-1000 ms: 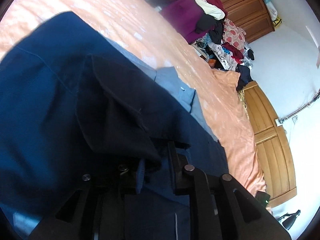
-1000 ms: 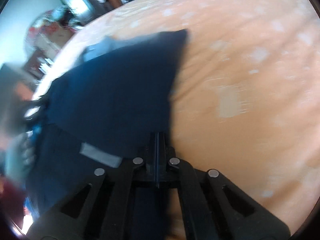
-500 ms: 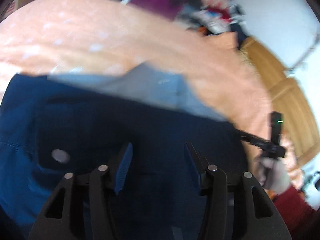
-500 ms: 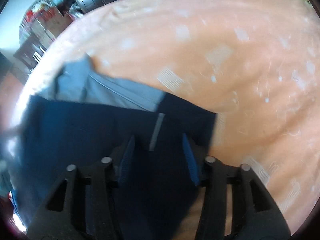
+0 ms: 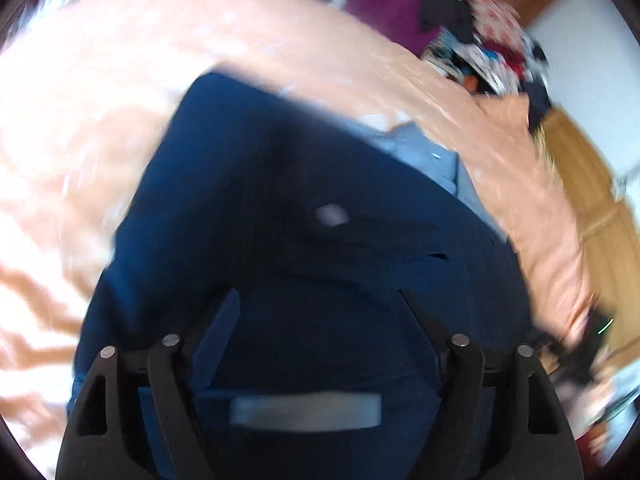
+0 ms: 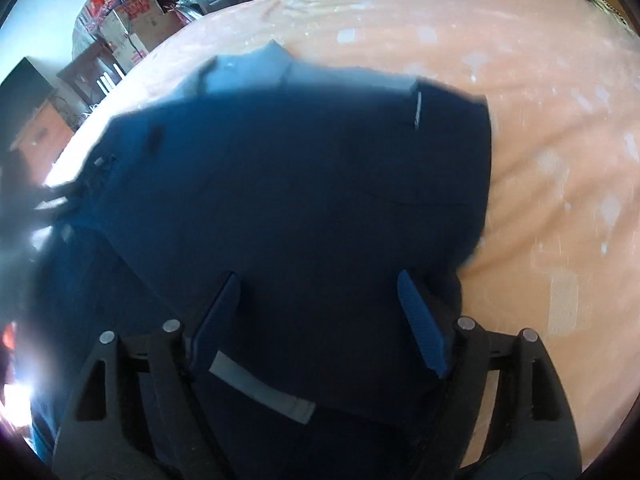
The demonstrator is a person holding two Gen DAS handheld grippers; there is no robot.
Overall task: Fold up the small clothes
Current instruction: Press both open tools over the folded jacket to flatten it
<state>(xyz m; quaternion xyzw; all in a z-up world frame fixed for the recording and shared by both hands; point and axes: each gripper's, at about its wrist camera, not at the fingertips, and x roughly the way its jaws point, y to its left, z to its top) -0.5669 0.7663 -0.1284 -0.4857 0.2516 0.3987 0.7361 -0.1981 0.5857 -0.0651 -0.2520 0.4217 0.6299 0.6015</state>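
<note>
1. Bedroom scene: a bed with a peach-orange bedspread (image 5: 304, 36) fills most of both views, with a heap of clothes (image 5: 452, 20) piled past its far edge and a wooden wardrobe (image 5: 600, 208) off to the right in the left wrist view.
2. Cardboard boxes (image 6: 132, 28) and dark wooden furniture sit in the background on the left of the right wrist view.
3. Lying on the bed is a dark navy garment (image 5: 304, 208), folded over on itself, with a light blue-grey garment (image 5: 424, 152) poking out from under its far edge.
4. Left claw (image 5: 320, 312) is spread wide open right over the navy cloth, nothing pinched between its fingers. A grey label strip (image 5: 306, 410) shows on the fabric just below it.
5. Right claw (image 6: 320, 296) is wide open too, blue pads (image 6: 424, 332) apart, hanging over the near part of the same navy piece and holding nothing.
6. Both views are pretty blurry, so can't really tell what kind of garment the navy one is.
7. At the right edge of the left view, something dark with a small green light (image 5: 600, 326) shows, too smeared to identify.
</note>
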